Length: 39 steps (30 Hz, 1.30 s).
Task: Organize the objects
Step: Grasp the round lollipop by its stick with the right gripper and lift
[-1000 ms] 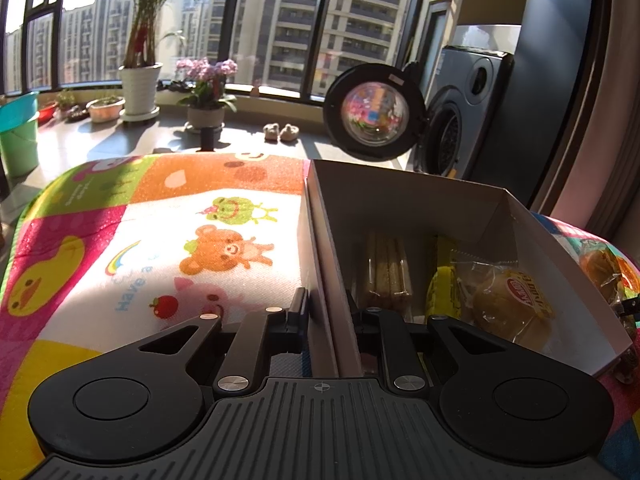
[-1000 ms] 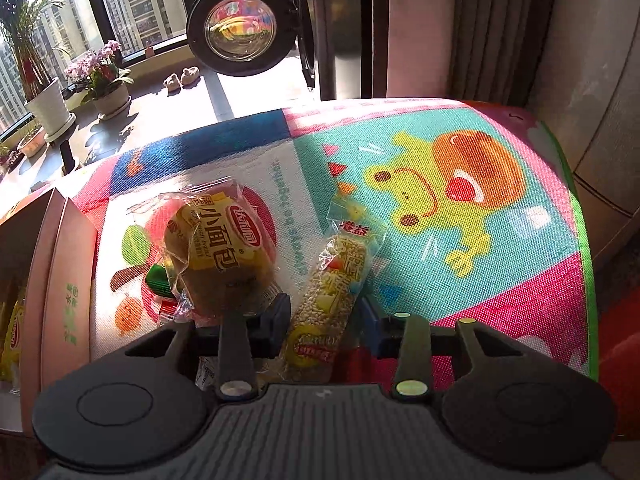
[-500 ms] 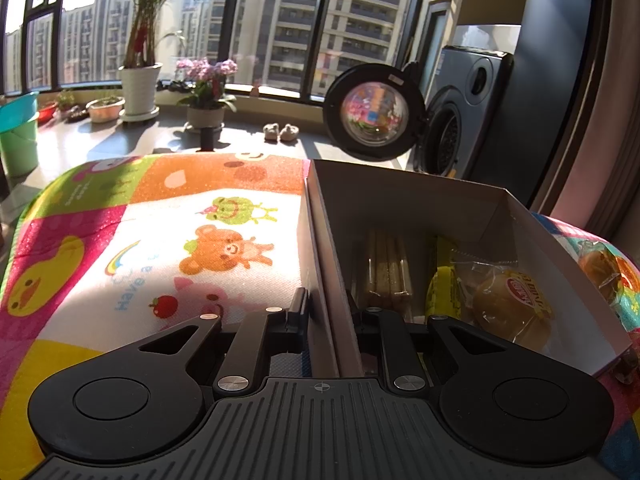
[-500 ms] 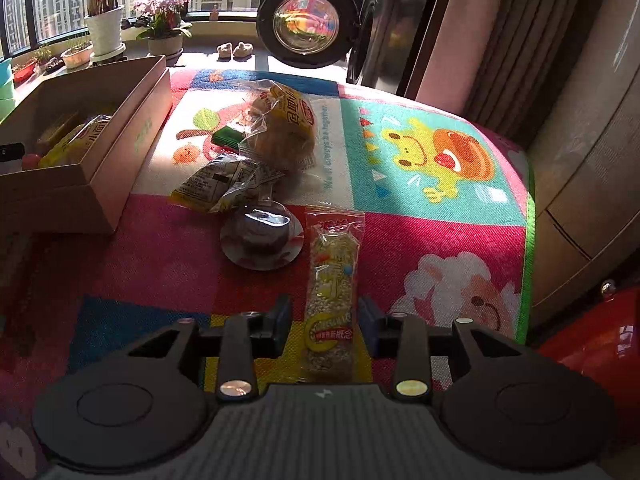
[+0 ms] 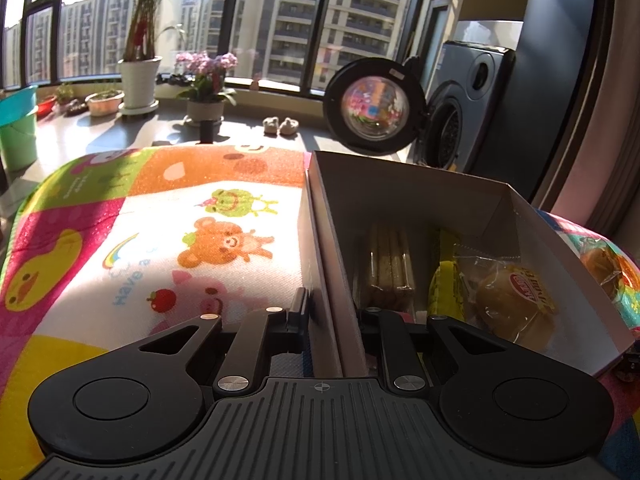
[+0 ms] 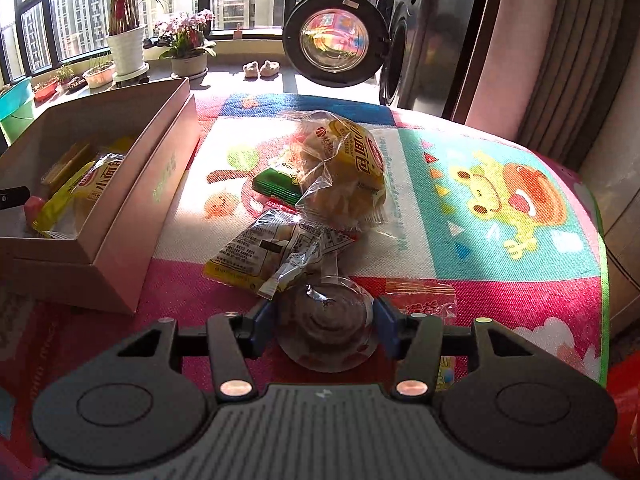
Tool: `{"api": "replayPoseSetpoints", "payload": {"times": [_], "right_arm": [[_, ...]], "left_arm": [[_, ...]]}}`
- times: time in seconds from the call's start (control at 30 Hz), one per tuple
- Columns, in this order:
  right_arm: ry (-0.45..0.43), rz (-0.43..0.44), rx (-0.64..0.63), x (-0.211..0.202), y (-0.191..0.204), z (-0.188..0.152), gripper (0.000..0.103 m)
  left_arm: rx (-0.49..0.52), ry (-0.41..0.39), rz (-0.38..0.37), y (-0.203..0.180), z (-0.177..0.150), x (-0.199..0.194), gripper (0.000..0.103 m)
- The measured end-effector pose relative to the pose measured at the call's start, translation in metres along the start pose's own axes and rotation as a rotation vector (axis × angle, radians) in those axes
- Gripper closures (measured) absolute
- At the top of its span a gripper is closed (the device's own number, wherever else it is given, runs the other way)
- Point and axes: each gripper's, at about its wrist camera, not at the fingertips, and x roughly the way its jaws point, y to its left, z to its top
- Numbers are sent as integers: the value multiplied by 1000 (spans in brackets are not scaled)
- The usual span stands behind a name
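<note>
Blue fingertips of the right gripper (image 6: 325, 326) stand spread to either side of a small clear plastic cup (image 6: 326, 330), a jelly or pudding cup by the look of it, which sits on the mat (image 6: 520, 304) with its flared rim lowest. The pads are just beside its walls; whether they touch yet I cannot tell. My guess is that the cup is light, smooth and a bit slippery, with thin walls that would dent under a hard squeeze, so the hold should be on the round body above the rim, closed gently and squarely.

Just beyond it lies a flat yellow-edged snack packet (image 6: 276, 250), then a puffy bag of bread (image 6: 344, 172) leaning over a green packet (image 6: 276, 182). A long cereal bar wrapper (image 6: 426, 302) lies partly under the right finger. These are soft and crinkly and should lift easily.

Further left is the cardboard box (image 6: 120, 216), already holding a bread bag and some bars.

On the other side, the left gripper (image 5: 330, 314) is pressed together on the box wall (image 5: 320, 264), one finger outside and one inside, which looks like steadying the box while the cup is fetched
</note>
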Motion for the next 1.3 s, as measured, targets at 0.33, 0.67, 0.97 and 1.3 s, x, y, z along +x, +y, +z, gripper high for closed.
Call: {"api": "replayPoseSetpoints", "payload": {"times": [0.33,0.67,0.97,1.3], "right_arm": [[81,71,-41,-58,32,-51,58],[84,94,-65,-86,69,-77,54],[83,97,-46,-79,75,-72,42],[68,139,-155,-91,104,-76,50]], "left_arm": [[0,0,0,0,0,0,85],[-1,0,0,0,0,0,85],[-2,-1,-1,0,0,-1,85],[-4,0,-3,0,0,-1,85]]}}
